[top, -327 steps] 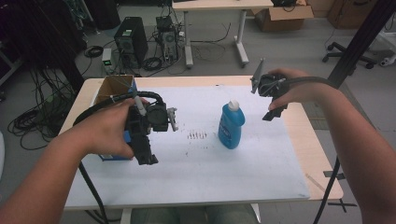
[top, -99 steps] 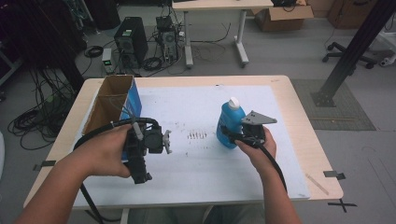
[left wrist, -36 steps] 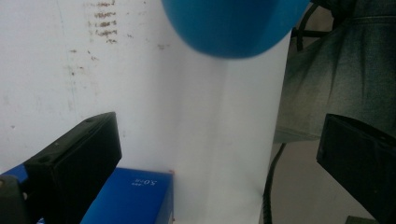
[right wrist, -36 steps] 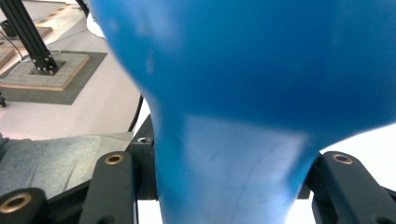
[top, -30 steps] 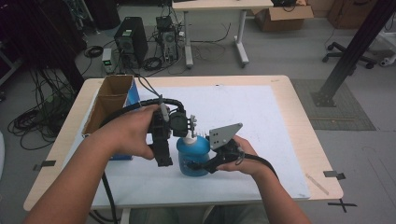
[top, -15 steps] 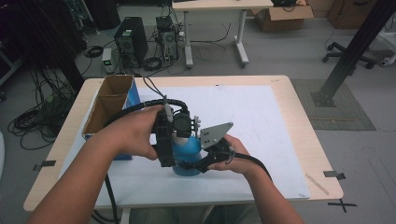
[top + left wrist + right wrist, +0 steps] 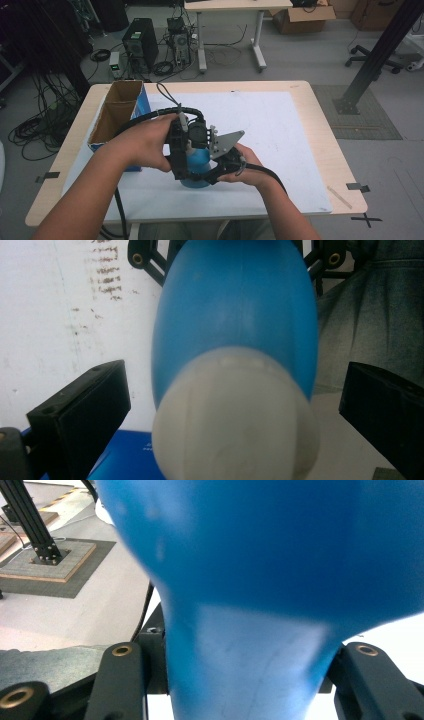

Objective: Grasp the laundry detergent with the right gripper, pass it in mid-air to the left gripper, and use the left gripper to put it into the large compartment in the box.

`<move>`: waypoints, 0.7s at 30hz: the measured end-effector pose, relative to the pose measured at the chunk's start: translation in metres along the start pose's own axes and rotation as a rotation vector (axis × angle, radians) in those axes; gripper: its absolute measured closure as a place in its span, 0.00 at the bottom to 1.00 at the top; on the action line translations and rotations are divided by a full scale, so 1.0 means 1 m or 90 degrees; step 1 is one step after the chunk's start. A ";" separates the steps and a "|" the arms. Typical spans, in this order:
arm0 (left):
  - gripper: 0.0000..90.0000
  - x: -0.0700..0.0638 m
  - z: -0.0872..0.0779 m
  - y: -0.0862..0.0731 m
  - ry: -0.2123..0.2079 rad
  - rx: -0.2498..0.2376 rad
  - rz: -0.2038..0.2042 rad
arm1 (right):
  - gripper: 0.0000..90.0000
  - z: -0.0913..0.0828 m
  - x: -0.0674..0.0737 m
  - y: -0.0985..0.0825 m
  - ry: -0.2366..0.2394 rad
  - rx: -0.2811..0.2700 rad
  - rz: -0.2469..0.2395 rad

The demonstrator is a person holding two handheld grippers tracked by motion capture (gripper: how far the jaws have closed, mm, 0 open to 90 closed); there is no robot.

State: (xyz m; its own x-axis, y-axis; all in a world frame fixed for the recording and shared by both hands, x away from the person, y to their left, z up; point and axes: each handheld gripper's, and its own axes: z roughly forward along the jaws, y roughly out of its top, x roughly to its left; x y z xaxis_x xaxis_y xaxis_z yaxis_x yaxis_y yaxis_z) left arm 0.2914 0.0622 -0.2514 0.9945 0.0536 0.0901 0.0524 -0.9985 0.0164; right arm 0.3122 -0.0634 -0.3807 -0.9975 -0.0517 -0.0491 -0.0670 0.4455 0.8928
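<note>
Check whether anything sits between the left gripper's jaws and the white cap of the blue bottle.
Nothing visible does. In the left gripper view the white cap of the blue bottle sits between the left gripper's open jaws, with bare gaps on both sides. The right gripper grips the bottle's body lower down, clear of the cap.

- From the high view I get even, soft room light, faint shadows, mild grain.
- Both tool views blur badly: blue bottle (image 7: 235, 330) and its white cap (image 7: 232, 420) sit too close.
</note>
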 end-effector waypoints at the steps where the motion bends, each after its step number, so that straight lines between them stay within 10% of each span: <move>1: 0.01 0.000 0.000 0.001 0.000 0.001 0.002 | 0.51 0.000 0.001 0.000 0.001 0.000 0.002; 21: 0.11 -0.002 0.002 0.002 0.008 -0.001 0.014 | 0.50 0.001 0.001 0.005 0.002 -0.009 -0.003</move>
State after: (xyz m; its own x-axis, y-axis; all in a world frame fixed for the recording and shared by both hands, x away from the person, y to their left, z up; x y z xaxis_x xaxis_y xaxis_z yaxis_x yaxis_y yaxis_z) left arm 0.2898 0.0601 -0.2531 0.9941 0.0324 0.1032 0.0309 -0.9994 0.0160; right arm 0.3106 -0.0603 -0.3763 -0.9970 -0.0563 -0.0527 -0.0719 0.4318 0.8991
